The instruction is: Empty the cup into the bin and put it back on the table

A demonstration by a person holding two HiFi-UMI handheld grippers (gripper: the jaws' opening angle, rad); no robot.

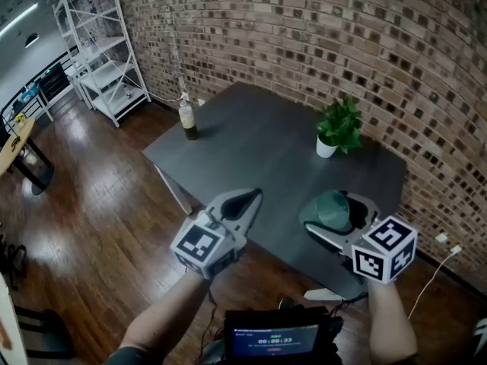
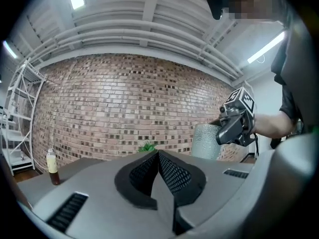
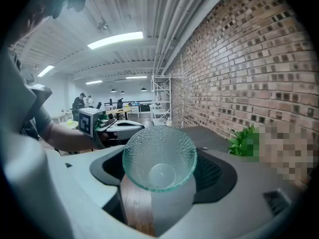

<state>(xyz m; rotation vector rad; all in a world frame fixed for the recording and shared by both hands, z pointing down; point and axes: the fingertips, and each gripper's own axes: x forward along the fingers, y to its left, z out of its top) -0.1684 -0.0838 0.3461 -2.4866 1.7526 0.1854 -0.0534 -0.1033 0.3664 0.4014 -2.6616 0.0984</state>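
Right gripper view: clear cup point(image 3: 159, 156) clamped across walls by right gripper point(image 3: 162, 180); judged light, slippery, breakable; left gripper point(image 2: 158, 171) pressed together.

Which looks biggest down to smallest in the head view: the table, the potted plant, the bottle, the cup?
1. table
2. potted plant and cup: about alike, and the cup is nearer the camera, so unranked
3. bottle

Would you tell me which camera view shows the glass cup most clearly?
The right gripper view: the cup fills the centre, mouth toward the camera, with nothing visible inside. The head view shows it small, from above. The left gripper view shows only its textured side.
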